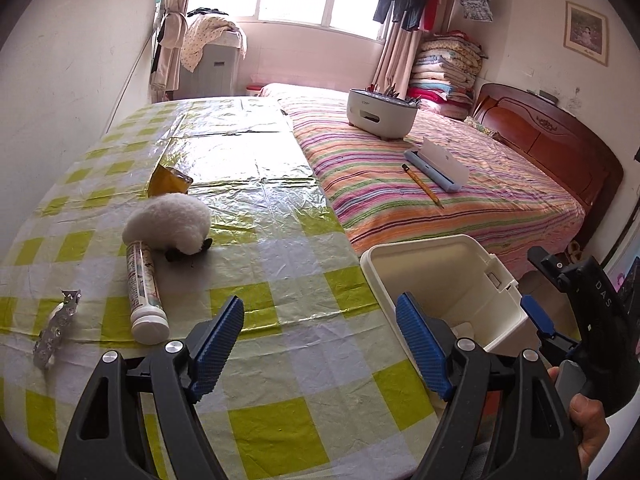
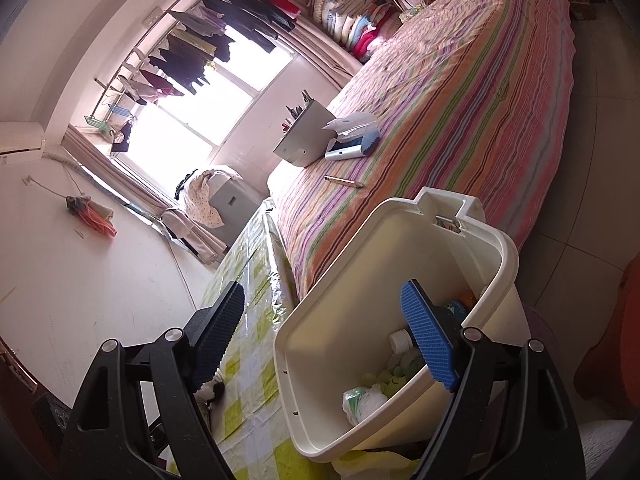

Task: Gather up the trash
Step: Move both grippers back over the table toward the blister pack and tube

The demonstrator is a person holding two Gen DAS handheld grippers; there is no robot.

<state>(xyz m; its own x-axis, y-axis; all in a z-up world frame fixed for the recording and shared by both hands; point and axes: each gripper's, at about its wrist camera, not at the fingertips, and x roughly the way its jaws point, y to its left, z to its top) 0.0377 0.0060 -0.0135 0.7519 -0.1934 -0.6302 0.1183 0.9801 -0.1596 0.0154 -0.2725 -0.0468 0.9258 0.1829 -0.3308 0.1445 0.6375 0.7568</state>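
White plastic is where everything ends up: the bin [image 2: 400,204] sits off the table's edge at about two o'clock from your left gripper [image 1: 320,308], its mouth level with the tabletop, probably so that scraps can go straight across and in. It already holds a capped bottle [image 2: 400,340] and a crumpled white wad [image 2: 364,400] among some green bits. Your right gripper [image 2: 322,296] straddles the bin's near wall, one finger inside and the other out over the checked tablecloth [image 1: 280,420], which looks like a way to steady or tilt the bin toward the table. Its jaws stand wide, but I cannot tell whether the pads actually press on the wall. Your left gripper is spread wide with nothing between its pads, low over the cloth and angled down, so it looks ready for another pickup. The trash left to collect lies to its left: a tablet tube [image 1: 146,292] on its side at ten o'clock, a crumpled foil wrapper [image 1: 56,328] at nine near the table's edge, and a brown packet [image 1: 168,180] farther off at eleven. The white plush toy [image 1: 168,224] touching the tube's far end is probably not trash, so come at the tube from its cap end.
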